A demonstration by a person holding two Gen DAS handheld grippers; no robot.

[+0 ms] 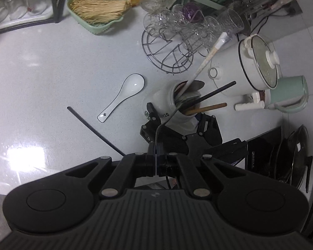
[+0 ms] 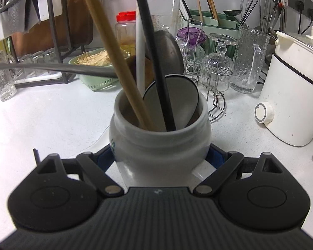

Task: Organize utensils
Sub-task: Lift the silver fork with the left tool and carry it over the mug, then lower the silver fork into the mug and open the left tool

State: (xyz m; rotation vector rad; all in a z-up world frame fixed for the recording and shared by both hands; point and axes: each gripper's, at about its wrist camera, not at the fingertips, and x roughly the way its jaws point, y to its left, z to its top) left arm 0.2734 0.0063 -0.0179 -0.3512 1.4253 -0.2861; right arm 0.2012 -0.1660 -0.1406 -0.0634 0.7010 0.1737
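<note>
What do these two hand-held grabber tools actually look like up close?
Both are matte black plastic. The left gripper has a ribbed grey-black base plate, two rounded lobes with oval insets, and angled link bars joined by silver round pins. The right gripper is built the same way, with blue pads lining its fingers. No hand or sleeve shows in either view.

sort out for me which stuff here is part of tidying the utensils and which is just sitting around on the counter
Part of the job:
- white jar, gripped by the right gripper
- thin metal utensil, pinched in the left gripper, its end in the jar
- white spoon loose on the counter
- black chopstick loose on the counter

Just lying about:
- green basket
- glass rack
- white cooker
- green kettle
</note>
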